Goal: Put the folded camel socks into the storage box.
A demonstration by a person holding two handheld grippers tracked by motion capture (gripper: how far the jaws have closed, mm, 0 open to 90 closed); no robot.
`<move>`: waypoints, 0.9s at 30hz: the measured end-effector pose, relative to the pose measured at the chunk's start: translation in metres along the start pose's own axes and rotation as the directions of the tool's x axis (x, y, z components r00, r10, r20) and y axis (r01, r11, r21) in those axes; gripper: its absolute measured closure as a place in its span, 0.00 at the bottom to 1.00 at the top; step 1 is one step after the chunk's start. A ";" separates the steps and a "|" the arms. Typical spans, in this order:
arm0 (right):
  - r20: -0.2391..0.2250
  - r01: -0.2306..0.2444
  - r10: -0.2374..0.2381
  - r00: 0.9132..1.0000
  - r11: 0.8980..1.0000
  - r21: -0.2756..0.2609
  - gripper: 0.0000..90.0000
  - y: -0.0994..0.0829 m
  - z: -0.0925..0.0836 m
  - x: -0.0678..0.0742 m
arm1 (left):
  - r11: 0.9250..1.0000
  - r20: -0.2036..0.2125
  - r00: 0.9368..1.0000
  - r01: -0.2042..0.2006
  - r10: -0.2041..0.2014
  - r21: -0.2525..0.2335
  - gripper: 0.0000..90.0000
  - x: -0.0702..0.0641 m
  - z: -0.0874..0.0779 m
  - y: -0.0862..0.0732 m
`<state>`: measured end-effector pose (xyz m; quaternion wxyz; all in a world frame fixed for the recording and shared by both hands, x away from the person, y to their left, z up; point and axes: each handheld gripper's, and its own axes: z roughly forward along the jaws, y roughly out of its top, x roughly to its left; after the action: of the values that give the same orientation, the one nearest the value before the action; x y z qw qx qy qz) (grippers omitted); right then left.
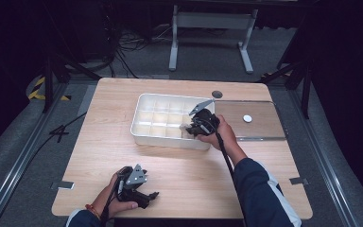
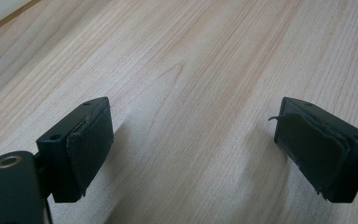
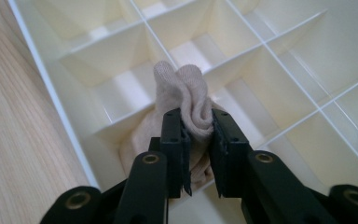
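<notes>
The right tool (image 3: 196,140), clamped on a rolled beige knit sock (image 3: 186,100), lowers it into a compartment of the white plastic divided tray (image 1: 144,101); next, release.

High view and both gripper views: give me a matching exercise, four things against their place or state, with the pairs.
Things:
1. left gripper
2. right gripper
3. clear lid
4. divided tray

Places or states:
A. lies flat on the table to the right of the tray, a small white disc on it
B. jaws pinch a rolled beige cloth over a compartment
C. jaws wide apart, nothing between them, above bare wood
D. white, stands in the middle of the table, its other compartments look bare

Pairs: 1-C, 2-B, 3-A, 4-D
</notes>
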<state>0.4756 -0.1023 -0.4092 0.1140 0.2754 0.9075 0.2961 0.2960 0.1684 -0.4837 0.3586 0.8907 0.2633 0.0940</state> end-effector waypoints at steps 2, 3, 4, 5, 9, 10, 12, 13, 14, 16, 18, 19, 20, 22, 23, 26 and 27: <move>0.000 0.016 -0.016 1.000 0.999 0.031 0.88 -0.001 0.002 0.000 | 1.000 0.000 1.000 -0.001 0.001 -0.001 0.13 0.000 0.000 0.000; -0.005 0.017 -0.016 1.000 0.999 0.038 0.88 -0.001 0.002 0.000 | 1.000 0.000 1.000 0.000 0.000 -0.001 0.13 0.000 0.000 0.000; 0.000 0.026 -0.026 1.000 0.999 0.043 0.88 0.000 0.003 0.000 | 1.000 0.000 1.000 0.000 0.000 -0.001 0.13 0.000 0.000 0.000; 0.004 0.034 -0.035 0.999 0.998 0.051 0.88 0.000 0.003 0.001 | 1.000 0.000 1.000 -0.001 0.001 -0.001 0.13 0.000 0.000 0.000; 0.005 0.060 -0.061 0.998 0.994 0.088 0.89 0.005 0.006 0.002 | 1.000 0.000 1.000 -0.001 0.001 -0.001 0.13 0.000 0.000 0.000; 0.003 0.068 -0.069 0.998 0.993 0.096 0.89 0.006 0.006 0.003 | 1.000 0.000 1.000 -0.002 0.002 0.000 0.13 0.000 0.000 0.000; -0.002 0.086 -0.087 0.996 0.989 0.118 0.89 0.008 0.008 0.004 | 1.000 0.000 1.000 -0.003 0.003 0.001 0.13 0.000 0.000 0.000; 0.000 0.088 -0.089 0.996 0.988 0.127 0.89 0.009 0.008 0.004 | 1.000 -0.001 1.000 -0.004 0.004 0.002 0.13 0.000 0.000 0.000; -0.006 0.087 -0.087 0.996 0.987 0.134 0.89 0.010 0.009 0.004 | 1.000 -0.001 1.000 -0.004 0.004 0.002 0.13 0.000 0.000 0.000; -0.016 0.083 -0.082 0.997 0.985 0.149 0.89 0.011 0.011 0.003 | 1.000 -0.001 1.000 -0.004 0.004 0.002 0.13 0.000 0.000 0.000; -0.028 0.084 -0.081 0.996 0.983 0.162 0.90 0.011 0.014 0.002 | 1.000 0.000 1.000 -0.004 0.004 0.003 0.13 0.000 0.000 0.000; -0.031 0.078 -0.074 0.997 0.982 0.171 0.90 0.011 0.015 0.001 | 1.000 -0.001 1.000 -0.005 0.005 0.003 0.13 0.000 0.000 0.000; -0.031 0.080 -0.076 0.997 0.981 0.179 0.90 0.012 0.016 0.001 | 1.000 -0.001 1.000 -0.005 0.005 0.004 0.13 0.000 0.000 0.000; -0.036 0.083 -0.077 0.996 0.979 0.186 0.90 0.012 0.017 0.001 | 1.000 -0.002 1.000 -0.005 0.005 0.004 0.13 0.000 0.000 0.000; -0.041 0.084 -0.078 0.996 0.978 0.189 0.90 0.012 0.017 0.000 | 1.000 -0.002 1.000 -0.005 0.005 0.004 0.13 0.000 0.000 0.000; -0.043 0.091 -0.084 0.996 0.974 0.208 0.90 0.012 0.020 0.000 | 1.000 -0.002 1.000 -0.002 0.002 0.001 0.13 0.000 0.000 0.000; -0.041 0.087 -0.080 0.996 0.973 0.214 0.91 0.013 0.021 0.000 | 1.000 -0.001 1.000 -0.001 0.001 0.001 0.13 0.000 0.000 0.000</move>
<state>0.4887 -0.0839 -0.4181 0.0810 0.2432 0.9467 0.1953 0.2962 0.1682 -0.4836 0.3580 0.8909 0.2631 0.0945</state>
